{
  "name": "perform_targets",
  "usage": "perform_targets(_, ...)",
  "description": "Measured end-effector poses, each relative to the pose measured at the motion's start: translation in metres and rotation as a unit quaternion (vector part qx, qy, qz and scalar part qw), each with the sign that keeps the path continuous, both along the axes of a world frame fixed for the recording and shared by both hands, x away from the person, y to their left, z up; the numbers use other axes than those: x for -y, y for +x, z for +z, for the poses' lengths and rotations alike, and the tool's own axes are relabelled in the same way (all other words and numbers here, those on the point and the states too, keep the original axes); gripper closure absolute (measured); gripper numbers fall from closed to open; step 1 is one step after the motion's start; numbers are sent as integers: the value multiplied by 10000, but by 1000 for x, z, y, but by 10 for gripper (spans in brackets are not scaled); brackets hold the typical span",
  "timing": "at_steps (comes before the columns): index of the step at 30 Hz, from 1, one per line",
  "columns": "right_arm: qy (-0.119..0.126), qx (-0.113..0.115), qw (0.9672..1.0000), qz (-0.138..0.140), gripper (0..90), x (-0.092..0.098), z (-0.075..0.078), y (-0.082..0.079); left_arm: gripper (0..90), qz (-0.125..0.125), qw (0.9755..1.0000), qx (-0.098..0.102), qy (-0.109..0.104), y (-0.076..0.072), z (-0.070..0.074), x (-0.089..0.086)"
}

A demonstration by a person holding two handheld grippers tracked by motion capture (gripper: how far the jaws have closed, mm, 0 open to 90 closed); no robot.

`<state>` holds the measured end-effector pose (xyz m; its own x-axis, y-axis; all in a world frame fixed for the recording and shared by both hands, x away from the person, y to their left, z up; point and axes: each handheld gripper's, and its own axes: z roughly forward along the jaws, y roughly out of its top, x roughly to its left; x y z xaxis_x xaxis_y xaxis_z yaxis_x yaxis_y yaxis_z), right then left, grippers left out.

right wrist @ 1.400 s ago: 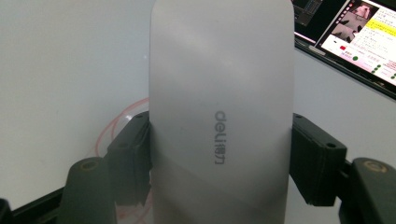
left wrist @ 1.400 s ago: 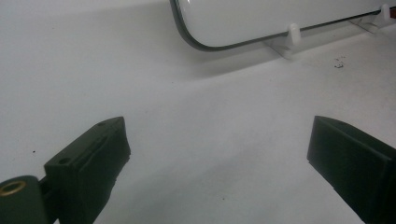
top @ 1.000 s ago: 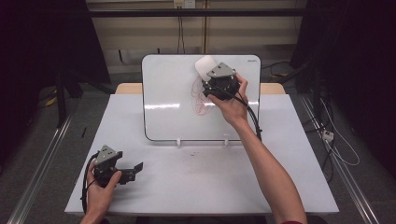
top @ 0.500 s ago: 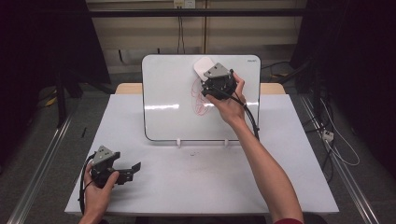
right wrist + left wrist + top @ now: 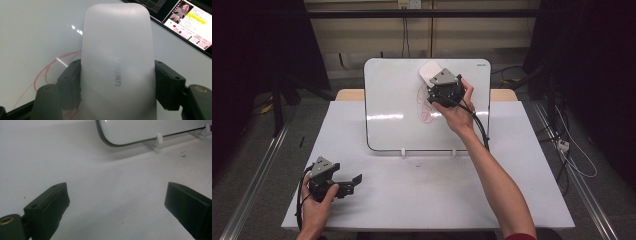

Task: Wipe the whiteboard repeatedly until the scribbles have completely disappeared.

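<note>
The right gripper (image 5: 438, 86) clamps a white eraser (image 5: 117, 62) between its jaws, pressed against the whiteboard (image 5: 392, 105) at the table's (image 5: 522, 165) twelve o'clock, over red scribbles (image 5: 424, 107). The left gripper (image 5: 349, 181) rests at seven o'clock, jaws spread wide and empty.

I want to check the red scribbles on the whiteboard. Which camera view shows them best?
The high view: the red scribbles appear on the whiteboard, partly behind the right gripper. The right gripper view shows faint red loops beside the eraser. The left gripper view shows the board's lower edge.
</note>
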<state>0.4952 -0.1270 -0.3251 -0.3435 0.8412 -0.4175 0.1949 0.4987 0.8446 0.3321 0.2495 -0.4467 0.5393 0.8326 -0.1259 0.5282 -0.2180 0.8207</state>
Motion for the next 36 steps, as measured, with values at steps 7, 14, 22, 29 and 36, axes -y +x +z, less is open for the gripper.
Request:
perform_targets(7,-50,22,10000,51,317,-3,-3,-4,53,-17,10000,-10,24,1,0,1)
perform_targets(14,-227,-7,9995,228,317,-12,-14,-12,53,-53,10000,12,44,4,0,4)
perform_targets(22,-389,-75,9984,406,317,-22,-25,-21,52,-74,10000,28,60,4,1,5)
perform_targets(29,-389,-74,9982,442,317,-24,-28,-24,53,-52,10000,13,50,3,1,5)
perform_targets(36,-231,-46,9992,325,317,-16,-21,-18,53,-61,10000,6,51,2,0,5)
